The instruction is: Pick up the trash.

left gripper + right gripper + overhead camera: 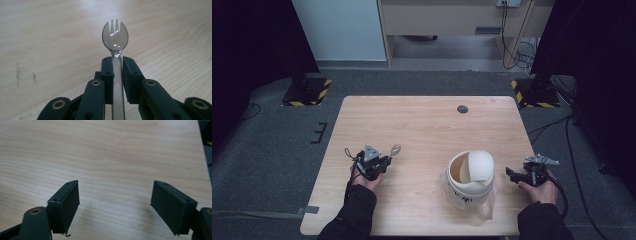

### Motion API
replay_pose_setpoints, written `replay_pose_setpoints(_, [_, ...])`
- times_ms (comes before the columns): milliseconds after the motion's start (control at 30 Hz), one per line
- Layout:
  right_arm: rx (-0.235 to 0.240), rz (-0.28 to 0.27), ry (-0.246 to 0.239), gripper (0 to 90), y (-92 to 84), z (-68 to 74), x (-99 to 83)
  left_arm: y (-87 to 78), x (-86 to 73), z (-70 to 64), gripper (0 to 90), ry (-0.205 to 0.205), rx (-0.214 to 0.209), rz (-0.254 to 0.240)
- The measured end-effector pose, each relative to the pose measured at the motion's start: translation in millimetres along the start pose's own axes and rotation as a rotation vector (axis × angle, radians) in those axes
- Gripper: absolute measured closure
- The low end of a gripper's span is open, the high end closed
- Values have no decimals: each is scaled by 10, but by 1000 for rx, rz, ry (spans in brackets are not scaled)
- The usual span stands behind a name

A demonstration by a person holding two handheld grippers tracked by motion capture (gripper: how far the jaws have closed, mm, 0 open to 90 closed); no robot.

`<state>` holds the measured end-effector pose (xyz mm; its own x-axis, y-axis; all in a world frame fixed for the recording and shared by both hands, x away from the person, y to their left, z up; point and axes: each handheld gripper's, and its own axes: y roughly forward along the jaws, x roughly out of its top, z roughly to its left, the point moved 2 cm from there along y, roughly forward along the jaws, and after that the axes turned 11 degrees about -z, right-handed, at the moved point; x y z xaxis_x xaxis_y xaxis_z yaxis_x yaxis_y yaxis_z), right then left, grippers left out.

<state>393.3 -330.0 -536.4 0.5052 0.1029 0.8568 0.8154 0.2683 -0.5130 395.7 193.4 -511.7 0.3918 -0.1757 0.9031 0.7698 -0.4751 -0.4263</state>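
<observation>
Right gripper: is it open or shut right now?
Open. In the right gripper view the right gripper has its jaws spread wide apart, with bare wooden table between them and nothing held.

The left claw (384, 161) sits over the near-left part of the tabletop (427, 125), with a spork (395, 149) gripped between its jaws; the spork's head sticks out ahead of the claw tips, its handle running back between them. To the right of that claw, well apart from it, a tub (469, 182) stands on the tabletop near the front edge, a curved lid (478, 165) resting tilted in its mouth and a loose plastic wrap (486, 206) lying around its base. The right claw (511, 173) hovers just right of the tub, jaws spread wide with bare tabletop between them. Far beyond both claws, a small round hole (462, 109) sits near the tabletop's rear edge.
</observation>
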Motion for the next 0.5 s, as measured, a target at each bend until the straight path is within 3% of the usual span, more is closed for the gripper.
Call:
replay_pose_setpoints(200, [0, -68, 27, 254, -79, -13, 114, -221, 229, 3, 795, 0, -15, -156])
replay_pose_setpoints(500, [17, -240, 62, 256, -281, 48, 466, -539, 539, -105, 795, 66, -30, -342])
